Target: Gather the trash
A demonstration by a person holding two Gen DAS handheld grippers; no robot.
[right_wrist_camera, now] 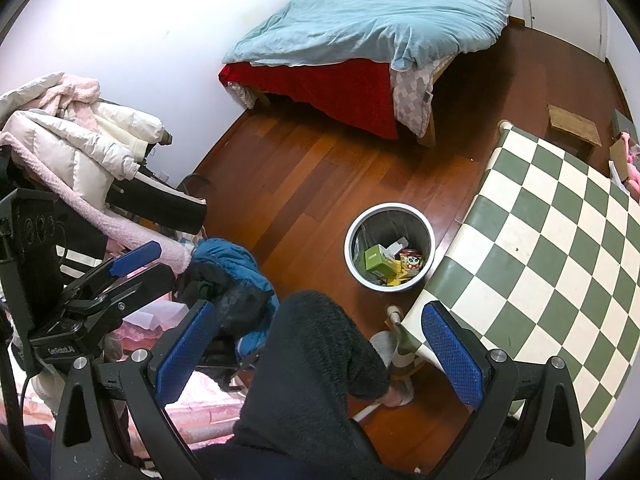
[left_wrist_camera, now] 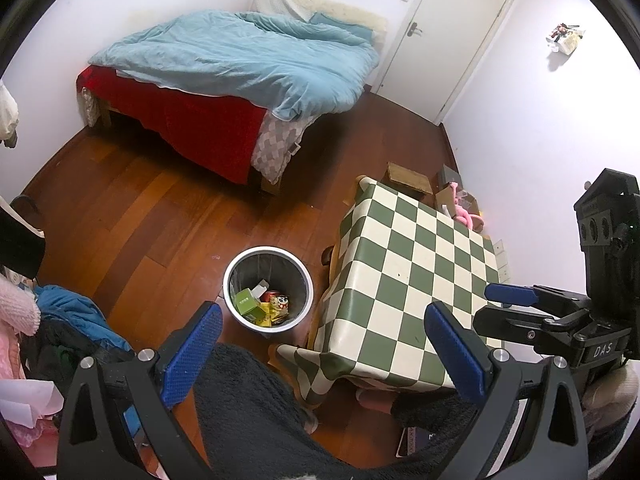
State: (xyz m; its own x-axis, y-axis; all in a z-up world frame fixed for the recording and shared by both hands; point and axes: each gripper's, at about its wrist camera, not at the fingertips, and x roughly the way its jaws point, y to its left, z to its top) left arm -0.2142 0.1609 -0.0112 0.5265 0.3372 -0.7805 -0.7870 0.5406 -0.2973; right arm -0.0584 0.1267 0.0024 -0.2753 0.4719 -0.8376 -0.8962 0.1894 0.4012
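Note:
A round white-rimmed trash bin (left_wrist_camera: 268, 286) stands on the wood floor beside the table; it also shows in the right wrist view (right_wrist_camera: 389, 247). Inside lie a green box (left_wrist_camera: 249, 305), a snack wrapper (left_wrist_camera: 281, 304) and yellow scraps. My left gripper (left_wrist_camera: 323, 354) is open and empty, held above the floor near the bin. My right gripper (right_wrist_camera: 316, 354) is open and empty too; it shows from the side in the left wrist view (left_wrist_camera: 496, 303). The left gripper shows at the left of the right wrist view (right_wrist_camera: 148, 262).
A table with a green-and-white checked cloth (left_wrist_camera: 416, 280) stands right of the bin. A bed with a blue duvet (left_wrist_camera: 240, 60) is at the back. Clothes are piled at the left (right_wrist_camera: 80, 152). Cardboard boxes (left_wrist_camera: 408, 178) sit by the wall. A dark fuzzy leg (right_wrist_camera: 312, 360) is below the grippers.

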